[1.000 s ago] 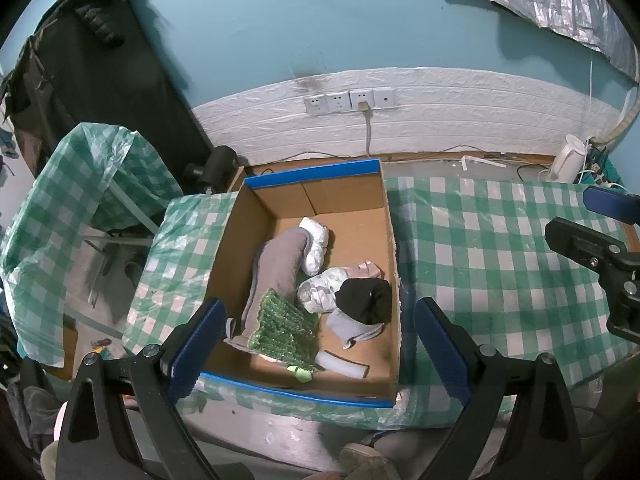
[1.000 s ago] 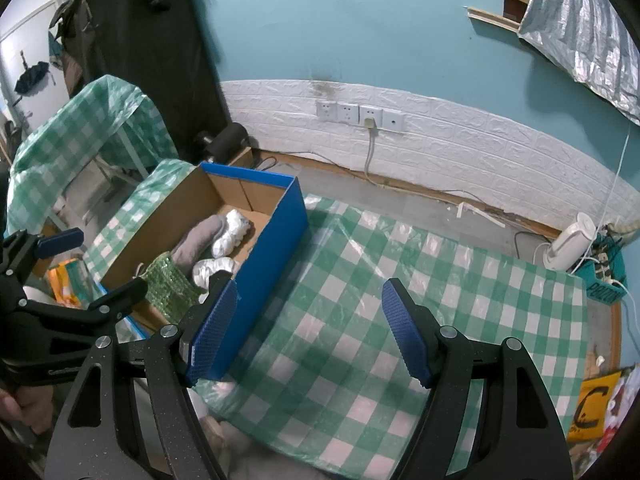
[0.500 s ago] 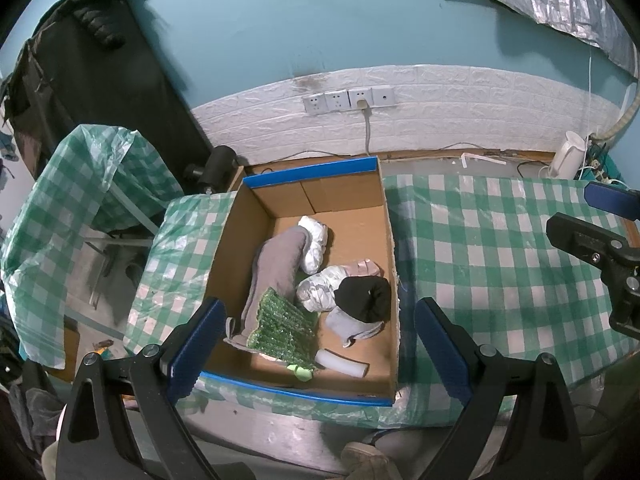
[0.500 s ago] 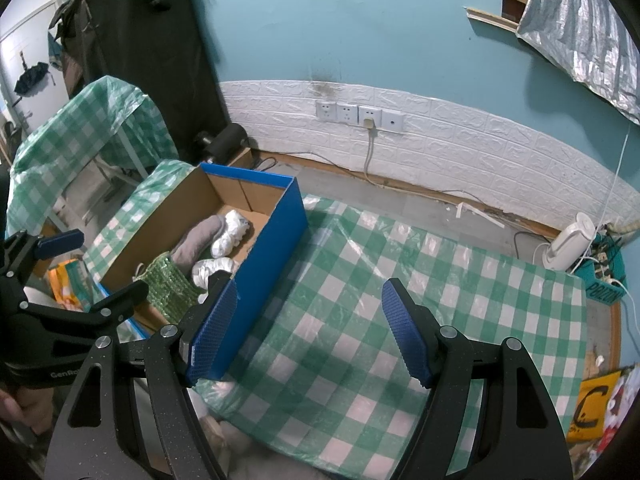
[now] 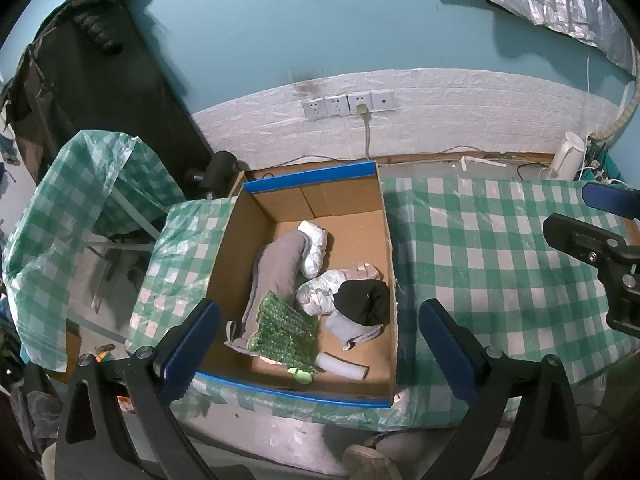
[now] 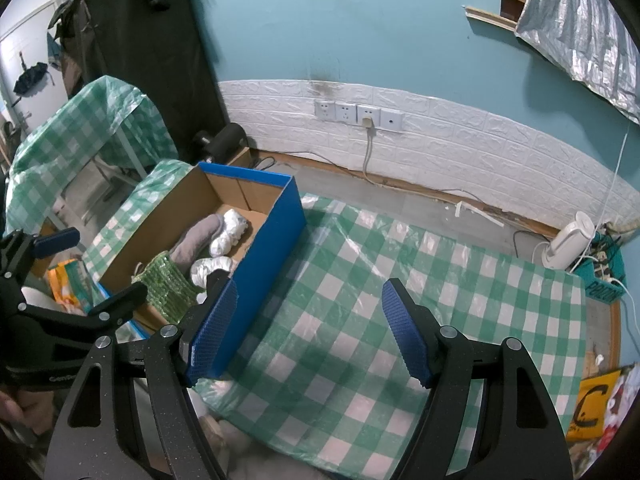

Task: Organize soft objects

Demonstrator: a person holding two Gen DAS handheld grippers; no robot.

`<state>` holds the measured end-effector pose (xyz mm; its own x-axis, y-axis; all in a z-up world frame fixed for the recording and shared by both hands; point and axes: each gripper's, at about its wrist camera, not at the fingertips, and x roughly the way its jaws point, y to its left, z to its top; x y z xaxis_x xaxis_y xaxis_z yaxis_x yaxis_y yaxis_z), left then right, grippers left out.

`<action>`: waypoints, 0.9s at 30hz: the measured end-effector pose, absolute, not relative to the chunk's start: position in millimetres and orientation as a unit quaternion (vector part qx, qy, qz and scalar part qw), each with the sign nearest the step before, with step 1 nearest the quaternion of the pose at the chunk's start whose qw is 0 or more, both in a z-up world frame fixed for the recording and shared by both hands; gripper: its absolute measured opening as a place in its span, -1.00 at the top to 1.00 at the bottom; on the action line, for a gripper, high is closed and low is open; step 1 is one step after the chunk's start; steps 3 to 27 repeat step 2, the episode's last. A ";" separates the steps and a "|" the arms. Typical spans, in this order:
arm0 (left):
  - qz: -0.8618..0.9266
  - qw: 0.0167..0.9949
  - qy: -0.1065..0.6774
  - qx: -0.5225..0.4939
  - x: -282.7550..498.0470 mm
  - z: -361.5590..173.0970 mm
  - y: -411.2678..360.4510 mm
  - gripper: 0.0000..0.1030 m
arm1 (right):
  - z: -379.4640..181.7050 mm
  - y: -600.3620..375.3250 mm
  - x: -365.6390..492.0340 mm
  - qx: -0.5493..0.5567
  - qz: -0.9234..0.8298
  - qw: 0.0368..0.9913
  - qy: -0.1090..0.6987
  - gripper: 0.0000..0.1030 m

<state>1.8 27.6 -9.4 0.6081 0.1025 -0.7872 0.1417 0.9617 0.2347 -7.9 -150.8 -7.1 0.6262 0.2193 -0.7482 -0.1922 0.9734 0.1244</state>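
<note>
The left gripper (image 5: 318,344) hangs above the near end of the box (image 5: 384,248), jaws wide apart and holding nothing. Inside lie the soft things: a grey cloth (image 5: 276,268), a green knit (image 5: 282,332), white bundles (image 5: 316,244) and a black hat (image 5: 362,302). To the right, the right gripper (image 6: 306,332) hovers empty and wide open over the bare checked tablecloth (image 6: 360,280). The sorting looks about finished; I judge the next move is only a check for strays
</note>
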 end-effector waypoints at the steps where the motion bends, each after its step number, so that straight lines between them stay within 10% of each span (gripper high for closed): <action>1: -0.011 0.886 0.442 0.138 2.0 -9.1 27.2 -0.94 | -6.9 -151.3 -8.0 0.017 0.114 0.902 0.417 -0.45; 27: -0.011 0.886 0.443 0.138 2.2 -9.3 27.3 -0.94 | -7.2 -150.7 -8.0 0.016 0.115 0.901 0.417 -0.45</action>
